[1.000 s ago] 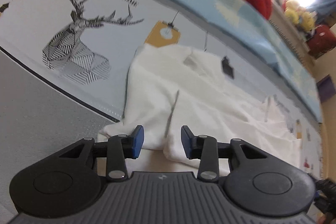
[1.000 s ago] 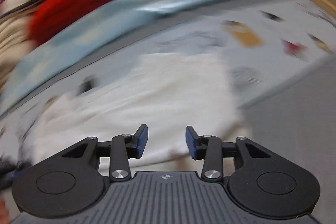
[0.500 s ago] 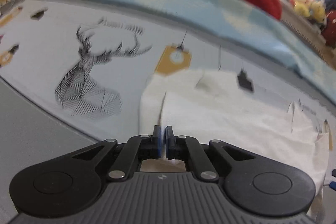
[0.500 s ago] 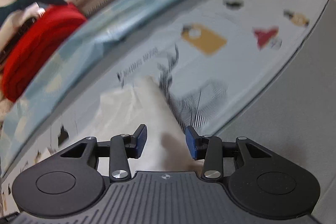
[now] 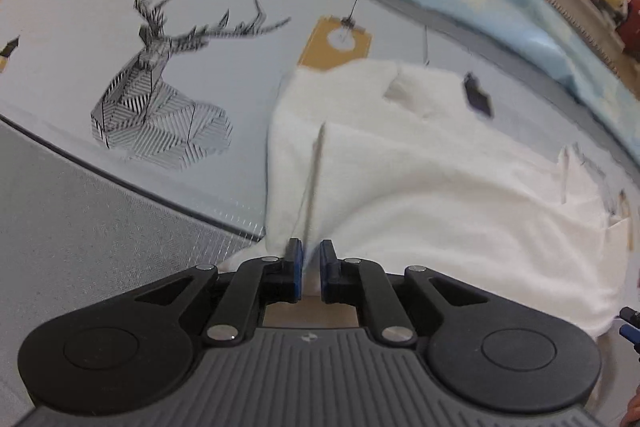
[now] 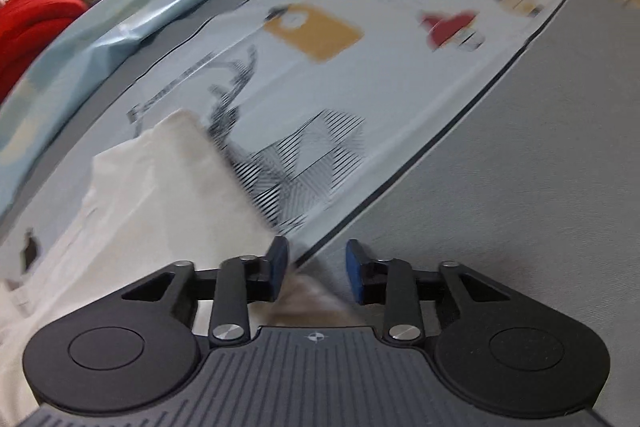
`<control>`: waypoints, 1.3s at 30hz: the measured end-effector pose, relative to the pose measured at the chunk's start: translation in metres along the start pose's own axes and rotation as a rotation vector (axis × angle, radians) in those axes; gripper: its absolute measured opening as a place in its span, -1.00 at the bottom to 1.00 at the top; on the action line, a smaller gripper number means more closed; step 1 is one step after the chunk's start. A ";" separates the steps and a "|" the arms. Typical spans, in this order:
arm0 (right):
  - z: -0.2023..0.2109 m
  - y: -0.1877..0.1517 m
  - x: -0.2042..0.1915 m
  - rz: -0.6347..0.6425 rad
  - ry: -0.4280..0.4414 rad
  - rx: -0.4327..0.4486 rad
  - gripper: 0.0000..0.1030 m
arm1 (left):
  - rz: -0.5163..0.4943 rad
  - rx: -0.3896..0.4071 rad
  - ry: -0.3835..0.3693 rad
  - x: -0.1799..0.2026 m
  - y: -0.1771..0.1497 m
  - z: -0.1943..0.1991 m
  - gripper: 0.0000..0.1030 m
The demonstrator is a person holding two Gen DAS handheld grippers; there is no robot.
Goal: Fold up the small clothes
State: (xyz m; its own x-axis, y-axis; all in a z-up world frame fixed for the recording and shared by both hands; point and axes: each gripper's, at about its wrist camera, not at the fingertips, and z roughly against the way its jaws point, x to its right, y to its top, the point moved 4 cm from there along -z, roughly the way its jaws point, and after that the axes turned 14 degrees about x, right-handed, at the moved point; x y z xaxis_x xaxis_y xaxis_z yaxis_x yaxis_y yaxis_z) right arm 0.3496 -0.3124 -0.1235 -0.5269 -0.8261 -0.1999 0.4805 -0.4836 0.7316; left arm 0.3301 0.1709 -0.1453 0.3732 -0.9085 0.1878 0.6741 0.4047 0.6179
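Left wrist view: the left gripper (image 5: 310, 269) is pinching the near hem of the white garment (image 5: 420, 179), its jaws nearly together and easing slightly apart, with a ridge of cloth running up from the pinch; the grip is fixing one corner so that the edge can be lifted taut. The garment is lying spread on the printed mat (image 5: 100, 39), beside the deer print (image 5: 160, 99), giving a flat surface for the fold. Right wrist view: the right gripper (image 6: 316, 271) is closing over the garment's other near corner (image 6: 308, 295), cloth lying between jaws that are standing apart, probably to match the left hold
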 end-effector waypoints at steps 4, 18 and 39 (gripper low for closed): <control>0.019 0.011 -0.016 -0.028 0.166 0.109 -0.41 | -0.014 0.031 -0.037 0.002 0.003 0.008 -0.75; 0.065 0.022 -0.015 0.057 0.171 0.109 -0.06 | -0.065 0.097 -0.064 0.007 0.007 0.077 -0.66; 0.229 -0.084 0.147 0.324 0.292 0.115 -0.03 | -0.269 0.149 -0.045 -0.044 -0.196 0.218 -0.33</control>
State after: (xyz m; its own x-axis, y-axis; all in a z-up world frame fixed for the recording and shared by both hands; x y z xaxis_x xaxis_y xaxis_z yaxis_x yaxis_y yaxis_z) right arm 0.0715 -0.3265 -0.0650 -0.1346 -0.9845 -0.1121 0.4987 -0.1651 0.8509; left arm 0.0426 0.1093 -0.1086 0.1638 -0.9859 0.0340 0.6430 0.1328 0.7543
